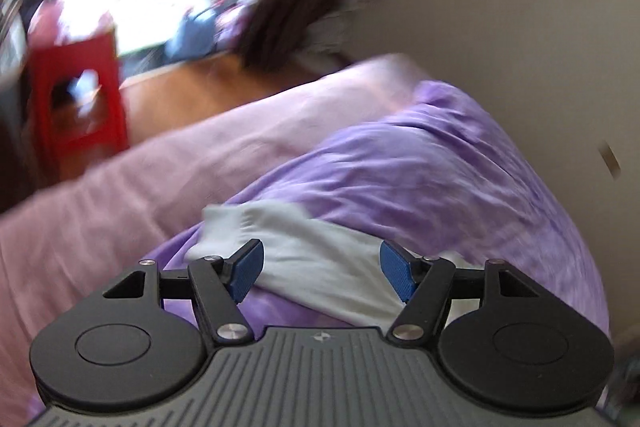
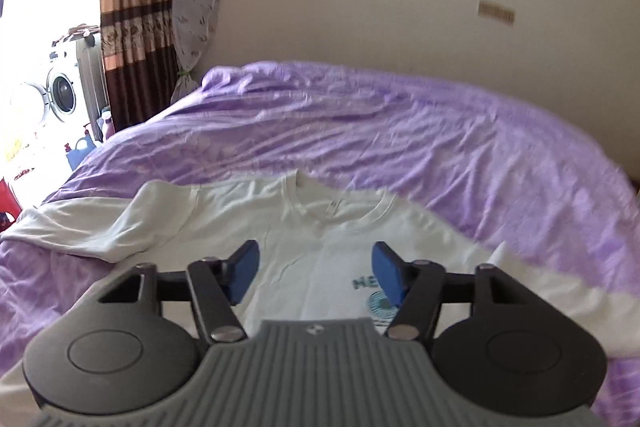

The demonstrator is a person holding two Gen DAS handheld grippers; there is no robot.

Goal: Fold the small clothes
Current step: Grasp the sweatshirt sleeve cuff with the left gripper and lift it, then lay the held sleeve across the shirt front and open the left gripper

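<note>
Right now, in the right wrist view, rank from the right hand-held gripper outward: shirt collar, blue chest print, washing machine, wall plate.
From the right hand-held gripper:
1. Blue chest print, beside its right finger.
2. Shirt collar, straight ahead.
3. Washing machine, far left.
4. Wall plate, upper right; too close to call against the machine.

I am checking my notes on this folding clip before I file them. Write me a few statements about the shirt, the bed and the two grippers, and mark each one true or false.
1. The white T-shirt lies spread on the purple bed cover. True.
2. The T-shirt's neckline points toward the wall. True.
3. The right gripper is clamped on a sleeve. False: it is open, nothing between its pads.
4. The T-shirt is plain, with no print. False: it has a blue print on the chest.
5. The left gripper is open above white fabric. True.
</note>
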